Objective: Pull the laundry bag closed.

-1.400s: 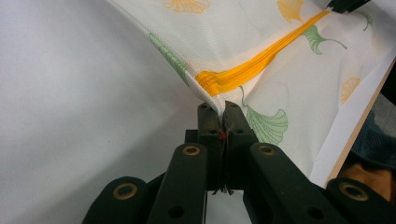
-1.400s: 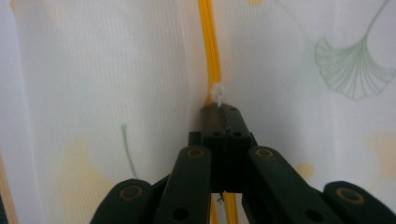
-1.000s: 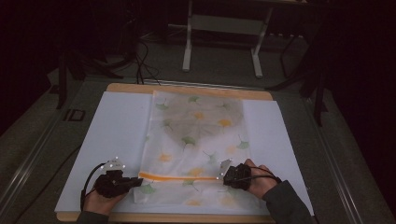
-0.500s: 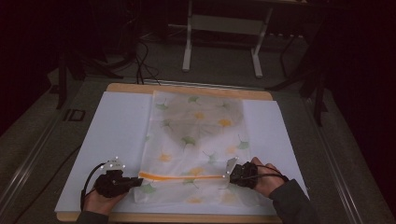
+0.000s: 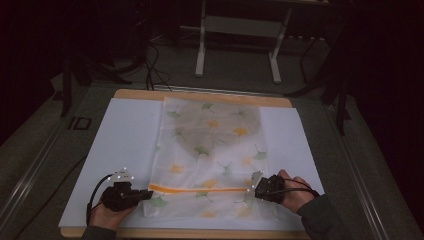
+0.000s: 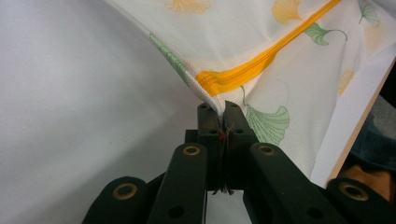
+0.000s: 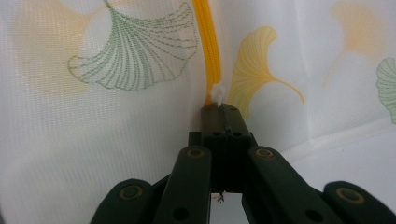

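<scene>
Black jaws, brass rivets, dark sleeves [image 5: 320,220]

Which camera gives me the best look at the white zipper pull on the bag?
The right gripper view: the white zipper pull sits at the tips of the shut right tool, at the orange zipper's end. The high view renders it too small. The left gripper view shows the zipper's other end.

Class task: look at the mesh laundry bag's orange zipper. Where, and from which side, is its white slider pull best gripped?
Grip the small white pull at the zipper's right end, coming from the bag's right edge along the zipper line. The pull sticks out past the orange tape, so thin fingers can close on it from that end, as the right gripper does.
</scene>
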Motion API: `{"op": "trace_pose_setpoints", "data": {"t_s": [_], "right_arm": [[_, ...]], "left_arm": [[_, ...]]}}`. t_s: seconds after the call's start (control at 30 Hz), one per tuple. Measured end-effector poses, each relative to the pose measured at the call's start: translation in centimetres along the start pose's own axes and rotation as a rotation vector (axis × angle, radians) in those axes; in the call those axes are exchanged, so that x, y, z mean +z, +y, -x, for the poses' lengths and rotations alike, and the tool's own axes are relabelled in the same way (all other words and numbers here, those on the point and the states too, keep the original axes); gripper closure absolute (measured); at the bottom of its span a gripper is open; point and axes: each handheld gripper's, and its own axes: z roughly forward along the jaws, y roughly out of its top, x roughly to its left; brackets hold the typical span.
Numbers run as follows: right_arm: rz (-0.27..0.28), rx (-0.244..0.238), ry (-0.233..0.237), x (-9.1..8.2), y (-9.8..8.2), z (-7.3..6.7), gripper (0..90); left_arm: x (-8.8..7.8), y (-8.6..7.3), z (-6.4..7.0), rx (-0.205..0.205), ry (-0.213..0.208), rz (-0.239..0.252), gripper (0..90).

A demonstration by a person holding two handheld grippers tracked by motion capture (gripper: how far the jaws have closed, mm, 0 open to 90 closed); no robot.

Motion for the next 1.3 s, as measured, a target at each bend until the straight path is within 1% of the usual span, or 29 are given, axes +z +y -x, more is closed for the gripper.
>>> {"op": "trace_pose_setpoints", "data": {"t_s": [0.1, 0.2, 0.3, 0.33, 0.37, 0.43, 0.57, 0.63, 0.77, 0.8, 0.9, 1.0, 1.03, 1.07, 1.1, 1.13, 1.17, 1.23, 1.3], "right_arm": [[-0.026, -0.006, -0.016, -0.1, -0.2, 0.2, 90.0], [-0.028, 0.0, -0.022, -0.2, -0.5, 0.4, 90.0], [-0.047, -0.002, -0.037, -0.3, -1.0, 0.5, 90.0], [-0.052, 0.008, -0.036, -0.3, -1.2, 0.5, 90.0], [-0.049, 0.008, -0.039, -0.4, -1.4, 0.6, 90.0], [-0.061, 0.016, -0.043, -0.4, -1.7, 0.6, 90.0], [-0.055, 0.033, -0.043, -0.5, -2.4, 0.6, 90.0], [-0.056, 0.034, -0.038, -0.4, -2.6, 0.6, 90.0], [-0.047, 0.039, -0.032, -0.3, -2.8, 0.4, 90.0], [-0.042, 0.043, -0.035, -0.3, -2.9, 0.3, 90.0], [-0.008, 0.077, -0.024, -0.3, -3.4, 0.2, 90.0], [0.033, 0.097, -0.019, -0.1, -4.0, -0.1, 90.0], [0.045, 0.097, -0.019, -0.2, -4.2, -0.2, 90.0], [0.057, 0.107, -0.016, -0.2, -4.4, -0.3, 90.0], [0.064, 0.114, -0.012, -0.3, -4.6, -0.3, 90.0], [0.071, 0.117, -0.012, -0.3, -4.7, -0.3, 89.7], [0.079, 0.132, -0.012, -0.3, -4.9, -0.3, 88.2], [0.103, 0.158, -0.003, -0.3, -5.3, -0.2, 81.5], [0.104, 0.176, -0.001, -0.2, -5.7, 0.0, 77.6]], "left_arm": [[-0.1, 0.0, -0.1, -0.001, -0.001, 0.003, 88.7], [-0.1, 0.0, -0.1, -0.004, 0.001, 0.004, 88.7], [-0.1, 0.0, -0.1, -0.004, 0.001, 0.003, 88.7], [-0.1, 0.0, -0.1, -0.005, 0.0, 0.004, 88.7], [-0.1, 0.0, -0.1, -0.005, 0.002, 0.004, 88.7], [-0.1, 0.0, -0.1, -0.005, 0.0, 0.003, 88.7], [-0.1, 0.0, -0.1, -0.004, -0.003, 0.002, 88.7], [-0.1, -0.1, -0.1, -0.003, -0.003, -0.001, 88.7], [-0.2, -0.1, -0.2, -0.015, -0.011, 0.0, 88.7], [-0.2, -0.1, -0.2, -0.013, -0.014, 0.0, 88.7], [-0.1, -0.2, -0.1, -0.005, -0.011, -0.006, 88.6], [0.2, -0.3, -0.1, 0.001, -0.013, -0.027, 88.2], [0.2, -0.3, -0.1, 0.004, -0.01, -0.035, 87.6], [0.3, -0.4, 0.0, 0.005, -0.005, -0.036, 86.2], [0.2, -0.4, 0.0, 0.007, -0.001, -0.036, 83.3], [0.2, -0.4, -0.1, 0.007, 0.004, -0.033, 79.3], [0.1, -0.4, -0.1, 0.003, 0.01, -0.029, 77.5], [-0.2, -0.5, -0.2, 0.007, 0.044, -0.022, 73.2], [-0.4, -0.5, -0.3, 0.007, 0.067, -0.014, 70.8]]}}
